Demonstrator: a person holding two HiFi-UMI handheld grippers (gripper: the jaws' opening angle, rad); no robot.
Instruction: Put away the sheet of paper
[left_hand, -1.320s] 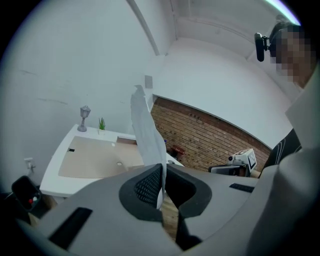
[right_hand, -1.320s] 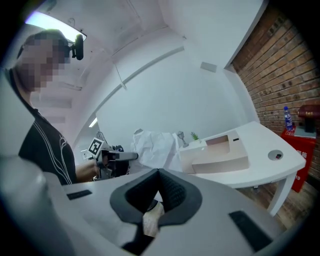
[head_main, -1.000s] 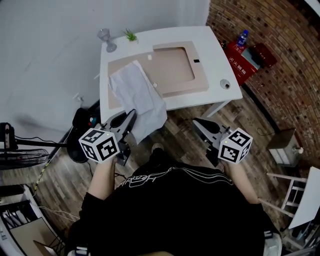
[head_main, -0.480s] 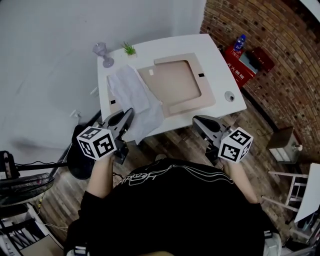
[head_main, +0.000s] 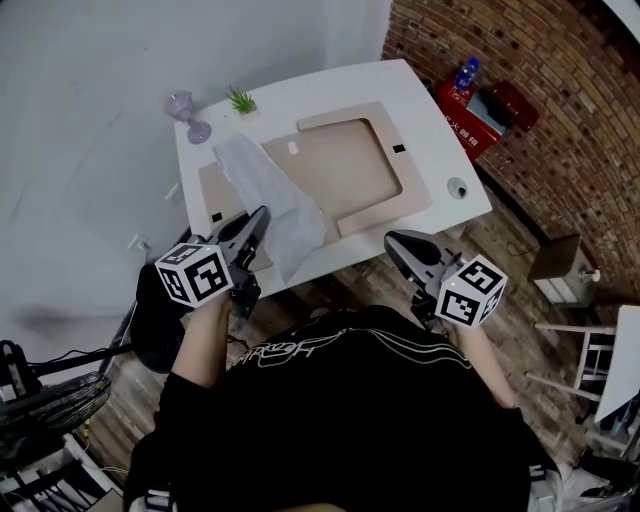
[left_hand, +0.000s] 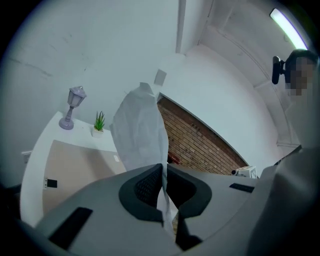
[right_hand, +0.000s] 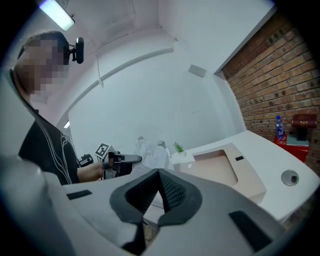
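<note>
Rig: a person holds one hand-held gripper in each hand and stands at the near edge of a white desk (head_main: 415, 105).
Left hand-held gripper (head_main: 258, 220): the jaws are pressed together on the near edge of the sheet of paper (head_main: 272, 195). In the left gripper view the sheet passes between the pads and rises out of them.
Right hand-held gripper (head_main: 393, 242): the jaws are closed pad to pad in the right gripper view, with nothing between them. It hangs at the desk's near edge, right of centre and well apart from the sheet.
Sheet of paper, position: it is white and rumpled. From the left jaws it stretches away over the left part of the desk, across the left edge of the tan board (head_main: 345, 160). Whether its far end rests on the surface, I cannot tell.
Tan board: it lies flat mid-desk, with a square recess in its middle.
Far left corner of desk: a small plant (head_main: 240, 99) and a glass goblet-shaped ornament (head_main: 186, 108) stand side by side, just beyond the sheet's far end.
Right edge of desk: a small round fitting (head_main: 457, 187) is set in the top.
Floor, right of desk: a red box (head_main: 470, 125) and a blue bottle (head_main: 464, 73) sit against the brick wall (head_main: 560, 150).
</note>
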